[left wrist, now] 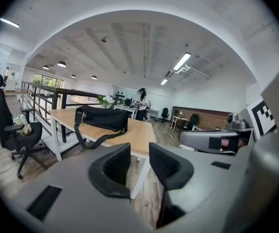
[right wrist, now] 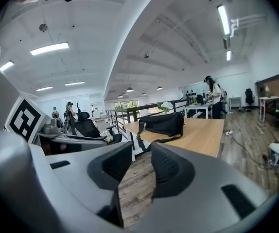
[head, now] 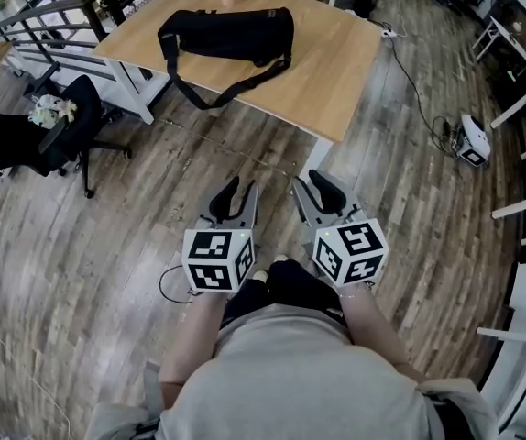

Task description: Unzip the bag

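Observation:
A long black bag (head: 231,33) with a shoulder strap lies on the wooden table (head: 336,62), far ahead of both grippers. My left gripper (head: 241,191) and right gripper (head: 307,183) hang side by side over the wood floor, well short of the table. Both are open, with nothing between the jaws. The left gripper view looks past the left gripper (left wrist: 139,149) to the bag (left wrist: 103,118) on the table (left wrist: 139,130). In the right gripper view, the bag (right wrist: 164,123) lies beyond the right gripper (right wrist: 142,152). I cannot make out the zipper at this distance.
A black office chair (head: 71,126) stands left of the table beside a railing. A white device (head: 472,140) and cables lie on the floor at right, near white desks. A thin cable (head: 167,282) loops on the floor by the person's feet. A person (left wrist: 142,101) stands far off.

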